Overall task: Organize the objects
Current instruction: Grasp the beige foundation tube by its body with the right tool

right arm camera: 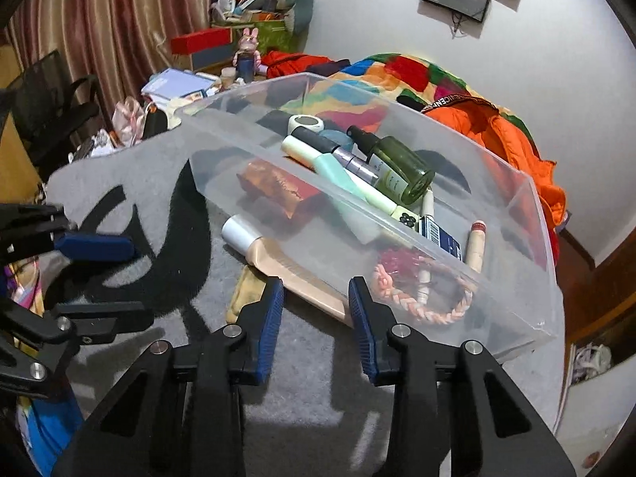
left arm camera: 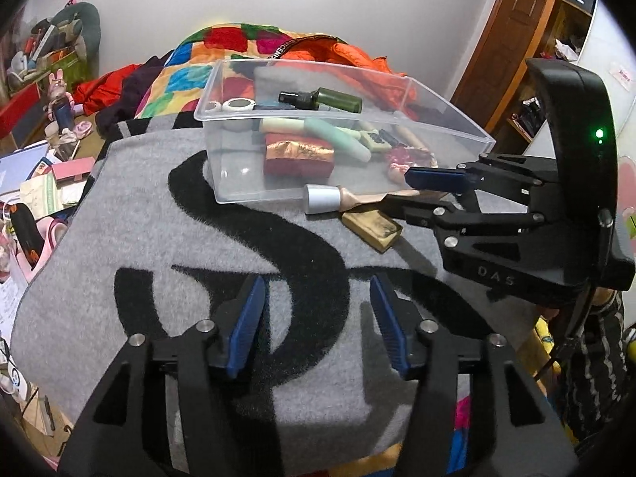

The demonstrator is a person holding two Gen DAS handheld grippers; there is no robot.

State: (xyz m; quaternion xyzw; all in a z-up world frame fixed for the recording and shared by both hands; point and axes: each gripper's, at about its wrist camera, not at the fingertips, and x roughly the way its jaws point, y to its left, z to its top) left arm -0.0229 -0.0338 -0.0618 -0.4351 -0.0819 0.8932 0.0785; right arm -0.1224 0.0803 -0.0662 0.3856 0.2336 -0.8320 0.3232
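Note:
A clear plastic box (left arm camera: 449, 113) (right arm camera: 544, 246) stands on a grey blanket (left arm camera: 159, 218) with black lettering. In it lie a green spray bottle (left arm camera: 334, 99) (right arm camera: 397, 167), a red-gold packet (left arm camera: 298, 153), tubes and a braided pink band (right arm camera: 429, 302). A beige tube with a silver cap (left arm camera: 322, 198) (right arm camera: 270, 254) lies on the blanket against the box's front wall, over a gold-brown block (left arm camera: 371, 230). My right gripper (right arm camera: 316, 302) (left arm camera: 397, 189) is half closed around the tube's flat tail; no squeeze shows. My left gripper (left arm camera: 317, 282) (right arm camera: 115, 282) hangs open and empty over the blanket.
Behind the box are a bright patchwork quilt (left arm camera: 238, 39) and an orange jacket (right arm camera: 508, 135). A cluttered desk (left arm camera: 43, 167) and a dark chair (right arm camera: 51, 99) lie to the left. A wooden door (left arm camera: 512, 28) and a person's patterned sleeve (left arm camera: 596, 357) are on the right.

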